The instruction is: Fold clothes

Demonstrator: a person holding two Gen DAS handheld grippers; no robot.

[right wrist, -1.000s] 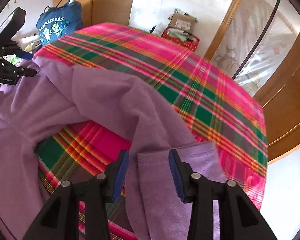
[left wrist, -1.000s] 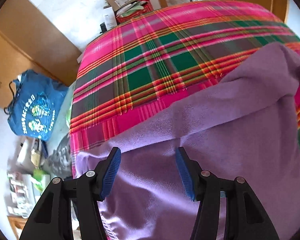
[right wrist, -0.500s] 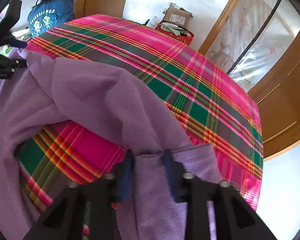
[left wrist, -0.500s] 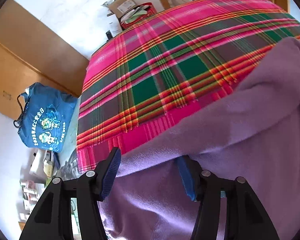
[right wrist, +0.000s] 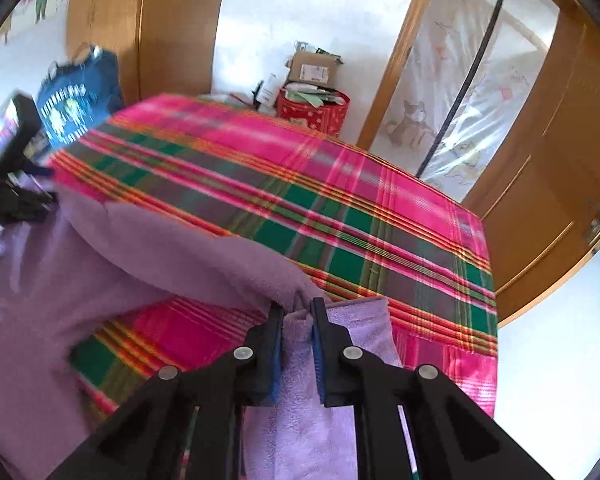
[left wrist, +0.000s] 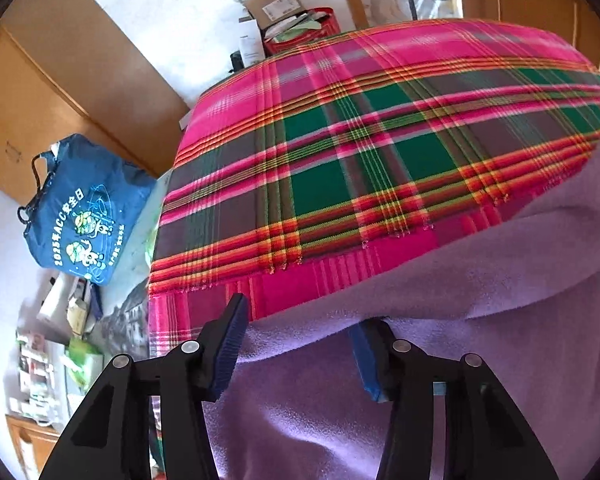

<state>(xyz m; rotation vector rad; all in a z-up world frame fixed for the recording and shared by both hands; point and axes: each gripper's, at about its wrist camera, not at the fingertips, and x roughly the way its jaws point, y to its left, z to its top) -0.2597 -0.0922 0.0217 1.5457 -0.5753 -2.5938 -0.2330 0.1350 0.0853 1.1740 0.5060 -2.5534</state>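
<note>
Plaid bed [left wrist: 340, 168] under our purple fleece garment [left wrist: 480, 352]. Right tool [right wrist: 296, 320] closing, already pinching a bunched edge; left tool [left wrist: 296, 340] closing around its edge, not gripping yet. Next, probably lift both and fold over evenly.

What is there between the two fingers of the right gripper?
In the right wrist view, a bunched fold of the purple garment sits between the closing fingers of the right gripper, which press on it; nothing else lies there.

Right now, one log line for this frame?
step: grasp | right tongs: closing on garment | left tongs: closing, garment between | surface: plaid bed
</note>
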